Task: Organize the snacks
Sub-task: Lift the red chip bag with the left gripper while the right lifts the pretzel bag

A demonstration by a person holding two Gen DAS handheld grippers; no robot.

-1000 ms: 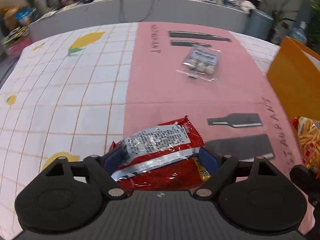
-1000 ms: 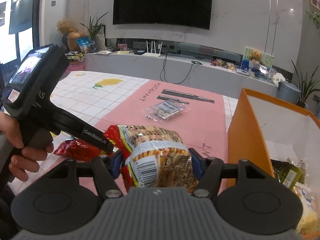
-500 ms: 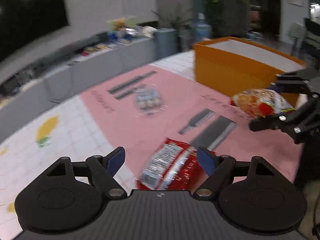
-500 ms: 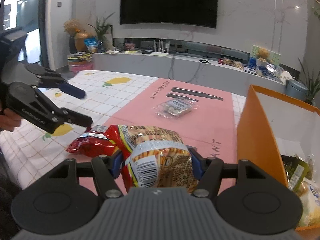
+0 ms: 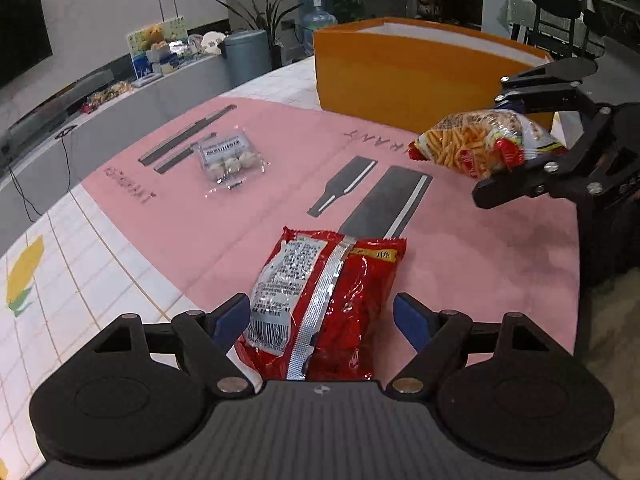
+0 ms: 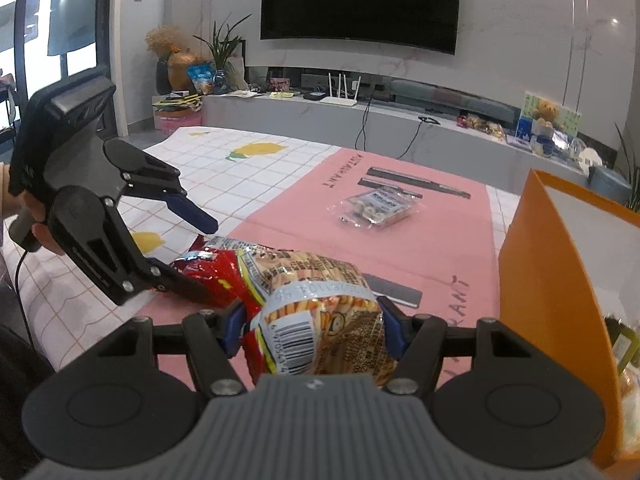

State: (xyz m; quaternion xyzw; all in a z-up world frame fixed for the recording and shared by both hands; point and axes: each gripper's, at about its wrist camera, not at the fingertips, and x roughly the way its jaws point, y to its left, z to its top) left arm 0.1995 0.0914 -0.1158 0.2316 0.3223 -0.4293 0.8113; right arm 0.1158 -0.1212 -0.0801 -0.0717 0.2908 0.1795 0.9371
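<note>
A red snack bag (image 5: 324, 300) lies on the pink mat, silver seam up. My left gripper (image 5: 322, 318) is open, with one blue finger on each side of the bag's near end. It also shows in the right wrist view (image 6: 188, 248), above the red bag (image 6: 208, 276). My right gripper (image 6: 312, 324) is shut on a bag of stick snacks (image 6: 320, 320) and holds it above the mat, left of the orange box (image 6: 552, 280). The left wrist view shows this bag (image 5: 480, 148) in front of the box (image 5: 400, 76).
A clear pack of round sweets (image 5: 228, 156) lies farther out on the pink mat (image 5: 280, 200); it also shows in the right wrist view (image 6: 376, 208). The orange box holds other snacks (image 6: 624, 344). The checked cloth (image 5: 60, 280) covers the left of the table.
My left gripper let go of the red bag, swung its view right toward the box, and now sits open around the bag. My right gripper kept holding the stick snacks, nearly still.
</note>
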